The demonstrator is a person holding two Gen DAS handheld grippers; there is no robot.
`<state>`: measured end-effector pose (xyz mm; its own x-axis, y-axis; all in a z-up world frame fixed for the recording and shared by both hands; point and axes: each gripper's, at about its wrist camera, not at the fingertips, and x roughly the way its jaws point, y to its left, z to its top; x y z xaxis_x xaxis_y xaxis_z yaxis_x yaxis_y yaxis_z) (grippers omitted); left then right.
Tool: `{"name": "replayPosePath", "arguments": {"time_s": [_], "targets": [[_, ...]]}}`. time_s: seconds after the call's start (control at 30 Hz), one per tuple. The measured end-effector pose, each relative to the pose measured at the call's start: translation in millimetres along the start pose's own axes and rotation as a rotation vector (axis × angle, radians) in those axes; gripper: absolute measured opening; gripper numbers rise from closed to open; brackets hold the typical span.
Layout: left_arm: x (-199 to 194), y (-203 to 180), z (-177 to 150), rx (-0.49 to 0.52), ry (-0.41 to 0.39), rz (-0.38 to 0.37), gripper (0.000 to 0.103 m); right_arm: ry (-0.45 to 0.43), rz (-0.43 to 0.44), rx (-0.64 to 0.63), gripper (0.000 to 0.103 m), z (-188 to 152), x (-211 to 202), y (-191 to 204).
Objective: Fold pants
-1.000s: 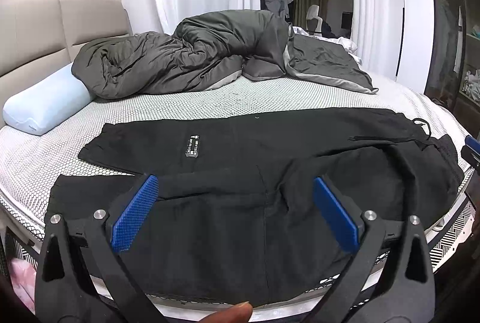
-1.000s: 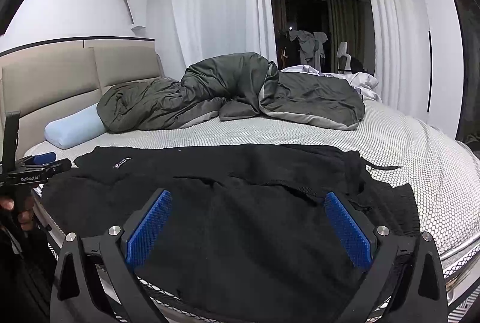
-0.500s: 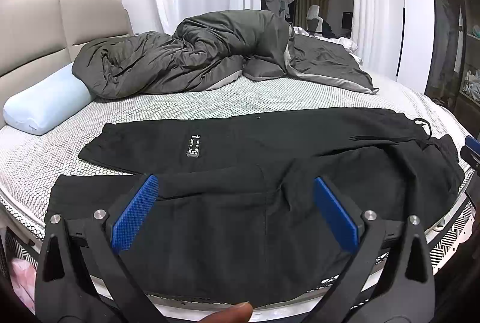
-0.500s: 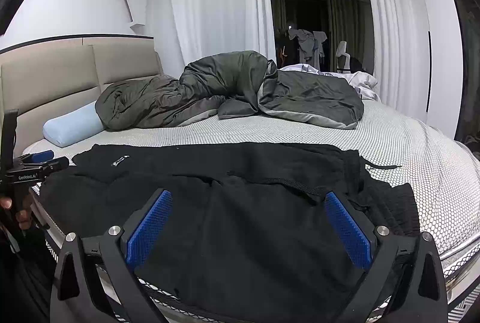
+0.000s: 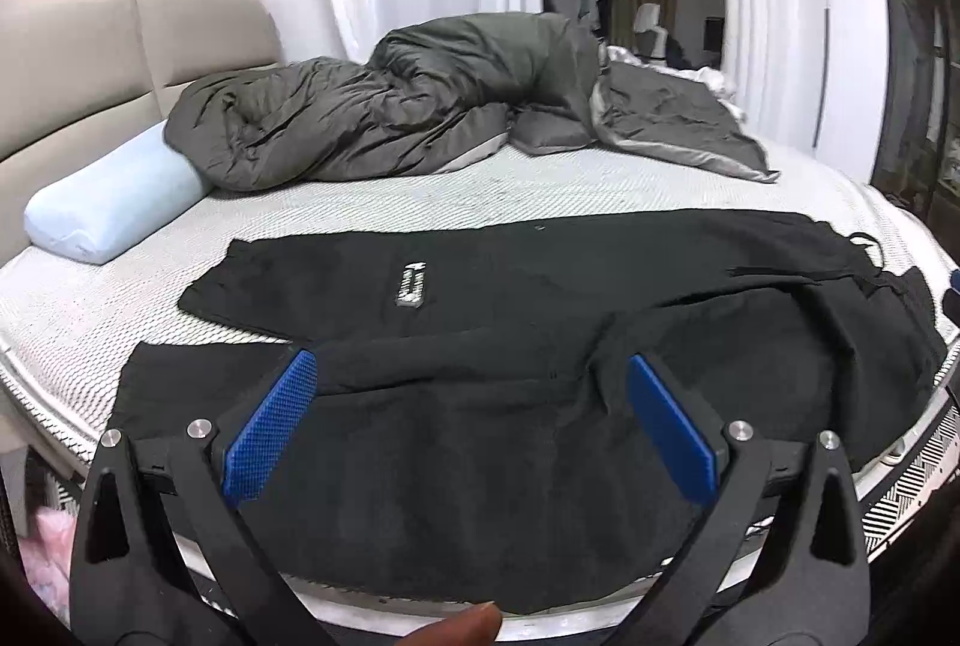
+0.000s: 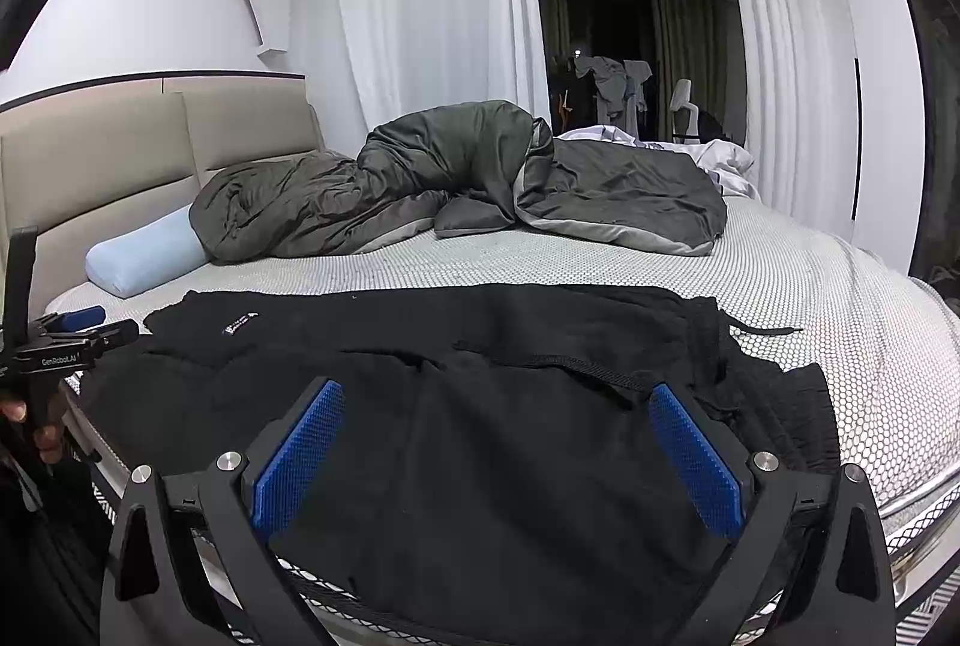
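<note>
A home bedroom. A wide bed (image 6: 780, 286) with a white dotted cover fills the view, and a padded beige headboard (image 6: 150, 147) stands at 9 o'clock. A pale blue pillow (image 5: 114, 208) lies at 10 o'clock beside a rumpled dark grey duvet (image 5: 420, 105) heaped at 12 o'clock. Long white curtains (image 6: 432, 15) hang behind the bed. Through the opening at 1 o'clock, clothes (image 6: 612, 81) are draped in a darker room with drawn drapes
</note>
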<state>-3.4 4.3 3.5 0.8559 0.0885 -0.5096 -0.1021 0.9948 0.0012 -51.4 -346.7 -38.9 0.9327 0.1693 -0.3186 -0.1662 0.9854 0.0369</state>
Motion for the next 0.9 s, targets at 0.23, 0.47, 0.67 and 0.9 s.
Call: {"name": "replayPosePath", "arguments": {"time_s": [0.23, 0.47, 0.67, 0.9], "targets": [[13.6, 21.3, -0.9, -0.053, 0.039, 0.000, 0.102, 0.029, 0.016, 0.007, 0.103, 6.0, 7.0, -0.3], [33.7, 29.7, -0.9, -0.020, 0.050, 0.005, 0.102, 0.046, 0.008, 0.052, 0.103, 15.3, 21.9, -11.6], [53.6, 57.5, 14.6, -0.040, 0.084, -0.006, 0.102, 0.073, 0.005, 0.080, 0.103, 22.7, 36.9, -28.9], [92.0, 113.4, 40.9, -0.065, 0.133, 0.022, 0.102, 0.134, -0.033, 0.060, 0.103, 41.1, 64.4, -56.7]]}}
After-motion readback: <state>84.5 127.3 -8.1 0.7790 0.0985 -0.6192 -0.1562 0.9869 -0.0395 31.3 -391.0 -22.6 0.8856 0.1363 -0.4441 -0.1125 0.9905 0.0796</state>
